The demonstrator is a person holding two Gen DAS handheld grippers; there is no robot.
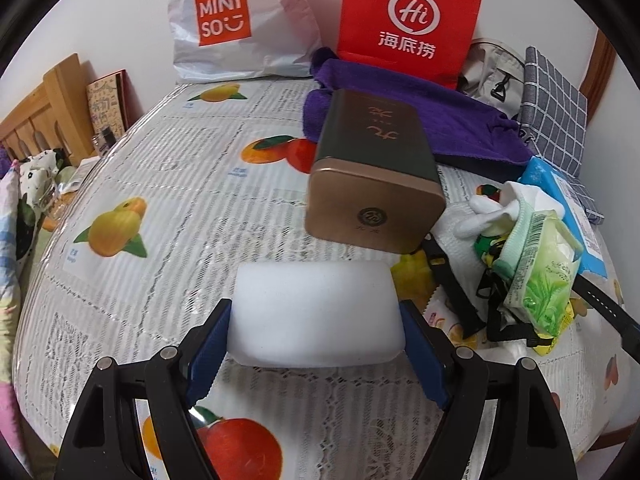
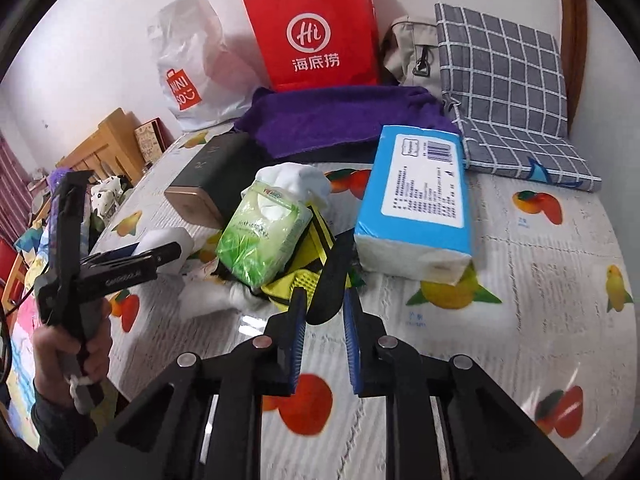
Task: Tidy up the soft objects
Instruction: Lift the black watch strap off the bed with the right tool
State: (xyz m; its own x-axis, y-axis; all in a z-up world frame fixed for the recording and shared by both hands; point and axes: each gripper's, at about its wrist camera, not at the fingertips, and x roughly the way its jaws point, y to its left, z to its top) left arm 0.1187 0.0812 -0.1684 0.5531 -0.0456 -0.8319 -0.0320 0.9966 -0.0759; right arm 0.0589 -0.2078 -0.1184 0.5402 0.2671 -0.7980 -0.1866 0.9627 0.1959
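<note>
My left gripper [image 1: 316,334] holds the white sponge block [image 1: 316,312] between its blue pads, low over the fruit-print tablecloth [image 1: 160,184]. My right gripper [image 2: 325,312] is nearly shut on a black strap [image 2: 334,280], whose far end disappears under the green wipes pack [image 2: 260,236].

A fruit-print tablecloth [image 2: 520,280] covers the table, bearing a blue tissue pack [image 2: 416,204], bronze tin [image 1: 372,176], purple towel [image 2: 344,116] (rumpled), checked cushion [image 2: 508,92] and white sponge [image 1: 316,312].
</note>
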